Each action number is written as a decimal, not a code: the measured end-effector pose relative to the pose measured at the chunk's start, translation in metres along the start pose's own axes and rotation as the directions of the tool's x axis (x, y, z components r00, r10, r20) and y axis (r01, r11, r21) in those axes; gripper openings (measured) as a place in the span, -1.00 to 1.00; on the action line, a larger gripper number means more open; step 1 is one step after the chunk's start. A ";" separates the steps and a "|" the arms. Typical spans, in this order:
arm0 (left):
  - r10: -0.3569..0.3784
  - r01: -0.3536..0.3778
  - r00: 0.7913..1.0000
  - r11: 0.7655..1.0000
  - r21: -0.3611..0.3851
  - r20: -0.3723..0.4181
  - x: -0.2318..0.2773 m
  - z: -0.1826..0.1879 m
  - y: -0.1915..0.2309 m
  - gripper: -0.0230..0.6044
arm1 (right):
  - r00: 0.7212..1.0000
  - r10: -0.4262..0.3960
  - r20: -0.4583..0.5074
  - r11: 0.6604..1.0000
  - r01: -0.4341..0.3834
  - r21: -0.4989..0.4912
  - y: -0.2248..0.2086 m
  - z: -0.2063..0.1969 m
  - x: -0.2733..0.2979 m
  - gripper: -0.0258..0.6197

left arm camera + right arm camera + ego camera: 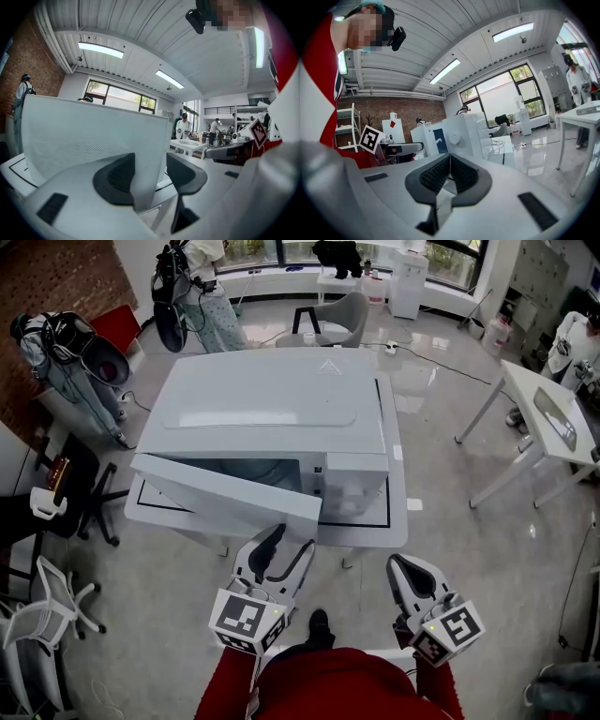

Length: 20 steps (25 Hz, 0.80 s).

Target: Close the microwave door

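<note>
The white microwave stands on a small white table, also in the right gripper view as the microwave. Its door hangs open, swung out toward me on the left. My left gripper is at the door's free edge with its jaws wide. In the left gripper view the door panel stands between the fingers of the left gripper: it lies against the left pad, and a gap shows at the right pad. My right gripper hovers lower right of the microwave, shut and empty, its pads together.
A grey chair stands behind the microwave. A white desk is at the right with a person beside it. Office chairs and hung bags crowd the left. Another person stands at the back.
</note>
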<state>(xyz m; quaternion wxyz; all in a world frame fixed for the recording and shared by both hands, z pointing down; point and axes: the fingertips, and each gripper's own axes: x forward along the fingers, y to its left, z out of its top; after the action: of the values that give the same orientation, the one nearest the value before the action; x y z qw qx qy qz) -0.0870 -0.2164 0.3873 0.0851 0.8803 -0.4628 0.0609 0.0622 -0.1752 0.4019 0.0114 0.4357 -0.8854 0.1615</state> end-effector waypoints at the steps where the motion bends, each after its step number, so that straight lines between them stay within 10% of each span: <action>1: 0.001 -0.001 1.000 1.000 -0.001 0.001 0.002 0.001 0.001 -0.23 | 1.000 -0.001 -0.002 1.000 0.001 0.002 -0.001 0.000 0.000 -0.87; 20: 0.077 -0.077 0.997 0.996 -0.032 -0.014 0.036 0.009 0.025 -0.44 | 1.000 -0.024 -0.016 1.000 0.025 0.011 -0.013 0.002 0.004 -0.87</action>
<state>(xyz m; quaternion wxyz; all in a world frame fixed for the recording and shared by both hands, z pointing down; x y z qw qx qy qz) -0.0867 -0.2607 0.3871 0.1000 0.8599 -0.4968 0.0622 0.0700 -0.1863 0.4041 0.0180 0.4452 -0.8790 0.1700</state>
